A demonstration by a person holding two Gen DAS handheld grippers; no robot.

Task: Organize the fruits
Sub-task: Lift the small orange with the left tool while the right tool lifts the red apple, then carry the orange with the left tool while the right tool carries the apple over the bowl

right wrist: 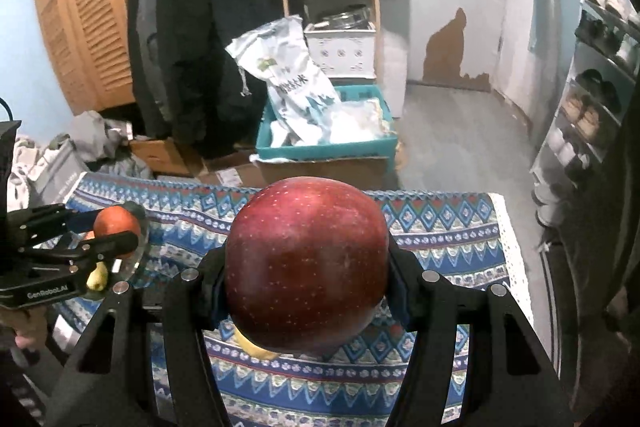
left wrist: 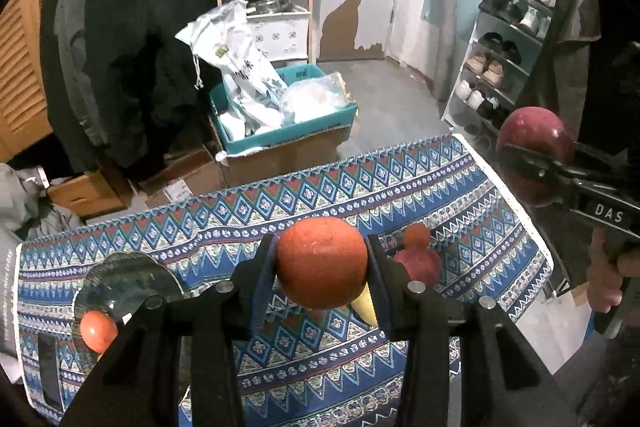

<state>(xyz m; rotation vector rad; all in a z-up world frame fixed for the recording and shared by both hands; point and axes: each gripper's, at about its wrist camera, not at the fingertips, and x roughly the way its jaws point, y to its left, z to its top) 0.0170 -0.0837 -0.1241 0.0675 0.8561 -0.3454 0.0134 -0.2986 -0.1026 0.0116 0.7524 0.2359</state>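
My left gripper (left wrist: pixel 322 259) is shut on an orange (left wrist: pixel 320 275), held above the table's patterned blue cloth (left wrist: pixel 460 187). In the right wrist view my right gripper (right wrist: pixel 306 267) is shut on a large red apple (right wrist: pixel 304 235), also raised over the cloth. From the left wrist view that apple (left wrist: pixel 536 131) hangs at the table's right end. On the cloth lie a small orange fruit (left wrist: pixel 416 235), a red fruit (left wrist: pixel 420 265) and a yellow fruit (left wrist: pixel 366 307). A glass plate (left wrist: pixel 132 279) at the left holds a small orange fruit (left wrist: pixel 98 331).
Beyond the table's far edge stands a teal crate (left wrist: pixel 332 123) of bags on cardboard boxes. Dark coats (left wrist: pixel 132 27) hang at the left, and a shoe rack (left wrist: pixel 496 59) stands at the right. A person's hand (left wrist: pixel 604 279) grips the right tool.
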